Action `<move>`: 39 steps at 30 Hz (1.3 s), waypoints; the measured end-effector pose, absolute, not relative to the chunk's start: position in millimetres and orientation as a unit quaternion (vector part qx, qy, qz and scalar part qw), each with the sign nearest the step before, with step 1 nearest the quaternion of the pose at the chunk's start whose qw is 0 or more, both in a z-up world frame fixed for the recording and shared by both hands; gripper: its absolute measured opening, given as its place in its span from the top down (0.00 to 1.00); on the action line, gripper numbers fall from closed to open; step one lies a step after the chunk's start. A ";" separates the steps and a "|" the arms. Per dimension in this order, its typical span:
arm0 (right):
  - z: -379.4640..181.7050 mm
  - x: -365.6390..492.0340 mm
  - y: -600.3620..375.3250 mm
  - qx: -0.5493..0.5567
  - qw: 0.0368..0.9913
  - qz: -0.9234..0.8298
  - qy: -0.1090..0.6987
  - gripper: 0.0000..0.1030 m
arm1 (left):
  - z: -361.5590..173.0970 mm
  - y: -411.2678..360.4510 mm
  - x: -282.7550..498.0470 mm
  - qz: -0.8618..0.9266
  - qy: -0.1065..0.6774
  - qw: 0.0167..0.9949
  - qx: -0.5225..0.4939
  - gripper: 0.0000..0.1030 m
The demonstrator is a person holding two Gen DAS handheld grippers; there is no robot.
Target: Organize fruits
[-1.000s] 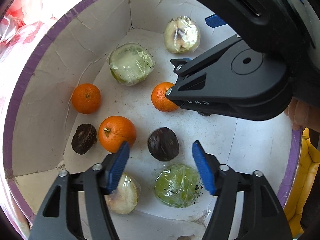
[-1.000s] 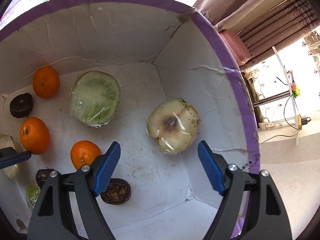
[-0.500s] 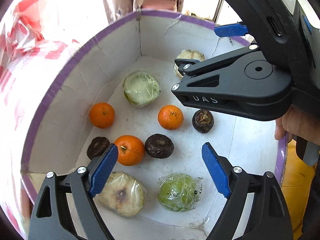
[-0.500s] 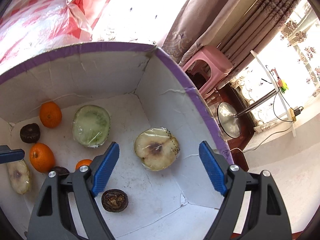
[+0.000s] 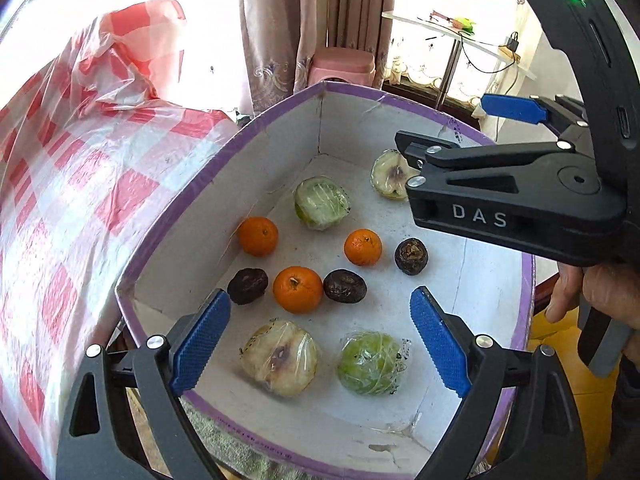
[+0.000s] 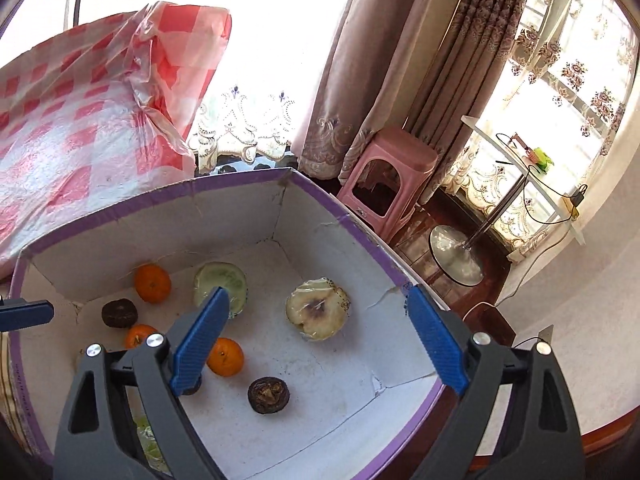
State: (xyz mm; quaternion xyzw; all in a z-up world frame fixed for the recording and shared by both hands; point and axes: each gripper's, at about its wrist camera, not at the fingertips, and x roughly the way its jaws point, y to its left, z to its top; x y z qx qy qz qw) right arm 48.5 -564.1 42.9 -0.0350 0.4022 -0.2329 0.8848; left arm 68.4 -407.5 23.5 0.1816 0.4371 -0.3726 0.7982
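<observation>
A white cardboard box with a purple rim [image 5: 256, 124] [image 6: 340, 210] holds loose fruit: three oranges [image 5: 297, 289], three dark wrinkled fruits [image 5: 344, 286], two wrapped pale halves [image 5: 280, 358] [image 6: 317, 308] and two wrapped green pieces [image 5: 372, 362] [image 6: 221, 280]. My left gripper [image 5: 320, 338] is open and empty, above the box's near end. My right gripper [image 6: 316, 340] is open and empty, above the box's right side; its body [image 5: 512, 204] shows in the left wrist view.
A red-and-white checked plastic cloth [image 5: 68, 168] [image 6: 80, 108] lies left of the box. Beyond the box stand a pink stool [image 6: 392, 176], curtains [image 6: 360, 60] and a chrome-footed table [image 6: 456, 256]. A hand [image 5: 592, 292] holds the right gripper.
Both grippers have lifted up and back out of the box, so the box looks smaller and the room shows. The fruit has not moved.
</observation>
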 end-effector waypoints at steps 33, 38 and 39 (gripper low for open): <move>37.5 -14.2 -508.4 0.031 0.879 -0.263 0.396 0.12 | 9.3 -350.5 51.5 -0.355 0.417 0.829 0.110 0.13; 37.6 -13.5 -511.0 0.033 0.879 -0.261 0.397 0.12 | 12.5 -350.4 49.0 -0.362 0.409 0.830 0.110 0.13; 37.5 -13.2 -511.5 0.033 0.879 -0.261 0.397 0.12 | 12.9 -350.5 48.4 -0.362 0.407 0.831 0.111 0.13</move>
